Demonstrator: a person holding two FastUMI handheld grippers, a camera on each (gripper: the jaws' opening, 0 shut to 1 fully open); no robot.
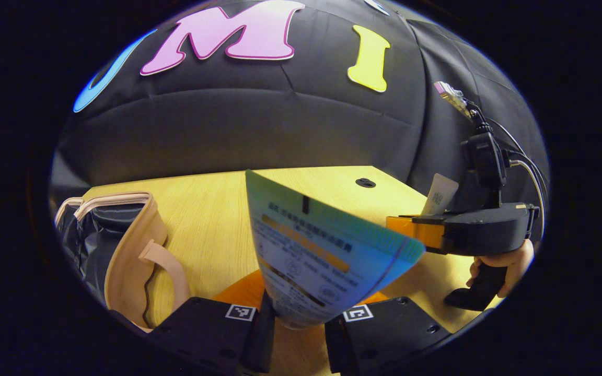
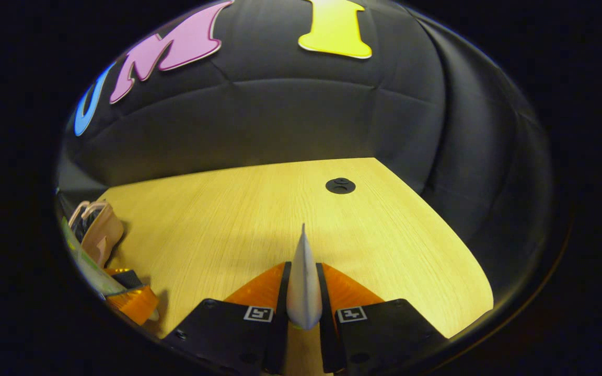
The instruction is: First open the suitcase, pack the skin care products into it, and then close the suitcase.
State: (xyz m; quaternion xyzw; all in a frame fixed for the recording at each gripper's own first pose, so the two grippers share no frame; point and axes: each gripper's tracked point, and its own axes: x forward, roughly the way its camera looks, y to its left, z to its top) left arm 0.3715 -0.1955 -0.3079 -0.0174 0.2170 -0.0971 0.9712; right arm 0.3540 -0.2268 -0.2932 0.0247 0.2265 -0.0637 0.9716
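Observation:
My left gripper (image 1: 298, 324) is shut on a blue and white skin care tube (image 1: 322, 250) whose wide crimped end points up and away from me. The beige suitcase (image 1: 128, 250) stands open at the left in the left gripper view, showing its dark lining. To the right a hand (image 1: 510, 261) holds my right gripper (image 1: 416, 227), with a small white tube (image 1: 441, 196) sticking up from it. In the right gripper view my right gripper (image 2: 303, 303) is shut on that white tube (image 2: 303, 277), seen edge-on. The suitcase (image 2: 100, 232) and my left gripper (image 2: 128, 300) sit at the far left.
Both grippers hover over a light wooden table (image 1: 212, 209) (image 2: 259, 209) with a black cable grommet (image 1: 365, 183) (image 2: 340, 185) near its far edge. The black cloth wall closes off the back and the right side. Cables run from the right gripper's camera mount (image 1: 484, 156).

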